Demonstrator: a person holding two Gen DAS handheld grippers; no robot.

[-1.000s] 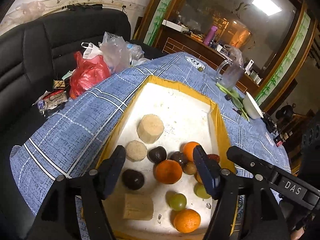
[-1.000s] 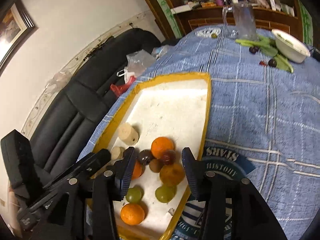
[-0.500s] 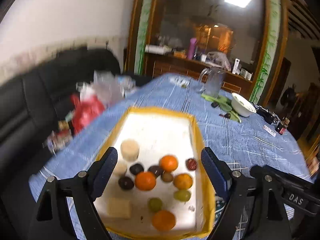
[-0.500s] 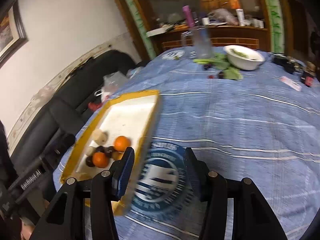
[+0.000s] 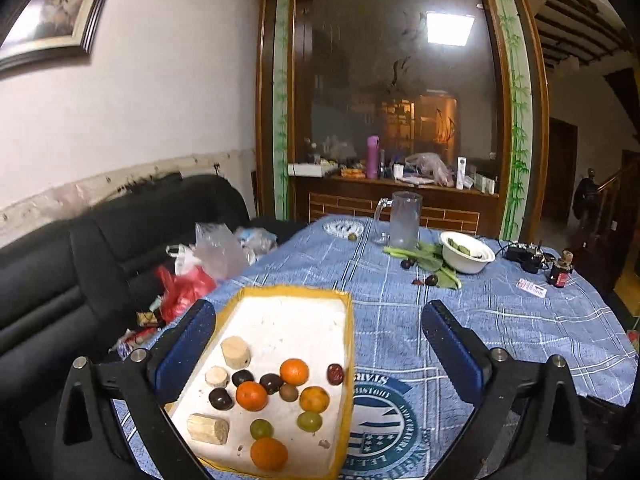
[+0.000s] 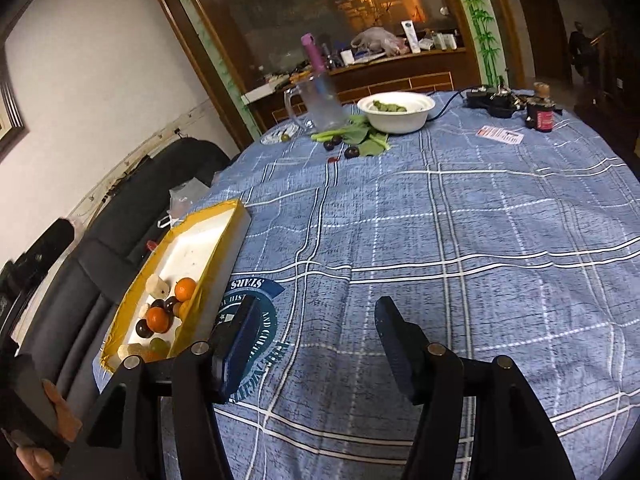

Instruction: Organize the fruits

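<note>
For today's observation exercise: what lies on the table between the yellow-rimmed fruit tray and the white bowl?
In the right wrist view, bare blue checked tablecloth separates the tray from the white bowl; green leaves and dark plums lie just before the bowl.

Dim, warm indoor light; a ceiling panel (image 5: 450, 28) glares in the glass. Fisheye edges bend and darken; focus stays fairly sharp.

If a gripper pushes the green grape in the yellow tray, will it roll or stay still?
The green grape looks round and smooth, so it would probably roll on the flat white floor of the yellow tray. It lies close to an orange, which may stop it. Its skin looks soft, so a hard squeeze might crush it.
</note>
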